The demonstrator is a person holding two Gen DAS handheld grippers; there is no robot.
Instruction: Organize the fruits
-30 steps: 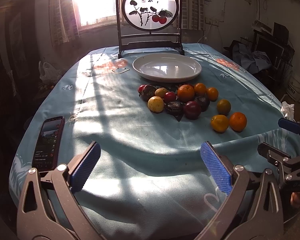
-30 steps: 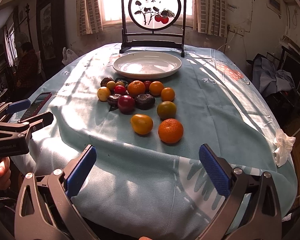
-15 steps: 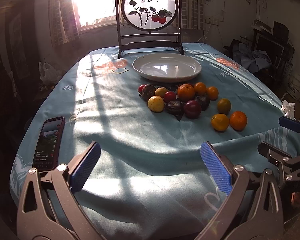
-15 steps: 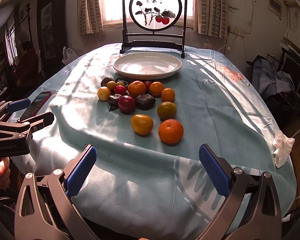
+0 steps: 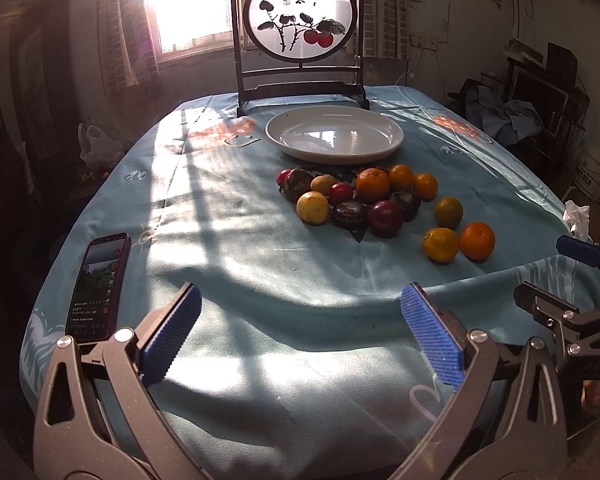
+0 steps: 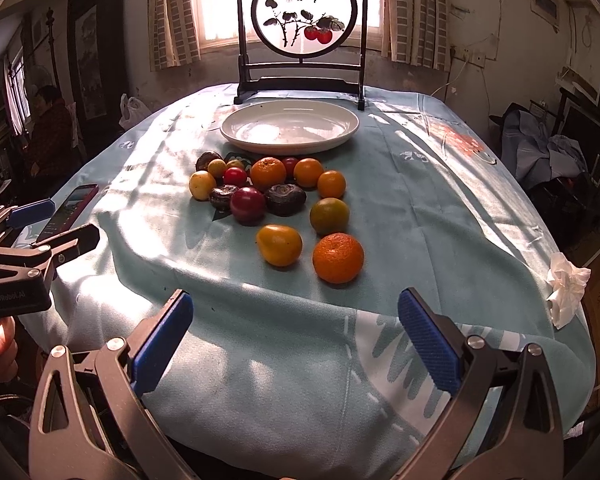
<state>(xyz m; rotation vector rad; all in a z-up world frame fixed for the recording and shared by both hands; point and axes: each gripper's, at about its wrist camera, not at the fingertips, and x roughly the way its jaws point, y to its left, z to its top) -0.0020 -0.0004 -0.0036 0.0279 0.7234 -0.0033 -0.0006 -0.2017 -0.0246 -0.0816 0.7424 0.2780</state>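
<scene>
So basically nothing has changed over the last second. Compared with the earlier frames the fruit, the plate and both grippers sit where they were, maybe a hair of camera drift at most. My read: the task hasn't really started, nothing has been picked yet and the white plate [image 6: 236, 136] has no fruit on it.

Left gripper [image 5: 300, 332] has its jaws spread wide with nothing between them, just hanging over the near edge of the blue tablecloth [image 5: 228, 248]. Right gripper [image 6: 296, 336] is the same deal, wide apart and holding nothing.

Where the fruit is: from the right wrist view the pile of fruit [image 6: 268, 188] sits at 12 o'clock from the claw, well apart from it, with the plate just behind the pile. The nearest pieces are the orange mandarin [image 6: 338, 258] at about 12 to 1 o'clock and the yellow-orange fruit [image 6: 279, 245] just beside it, straight ahead. I'd guess one of those goes first since they're closest to the right claw.

From the left wrist view the same pile is up at 1 o'clock, and the phone [image 5: 98, 286] lies at 9 o'clock near the left finger.
</scene>
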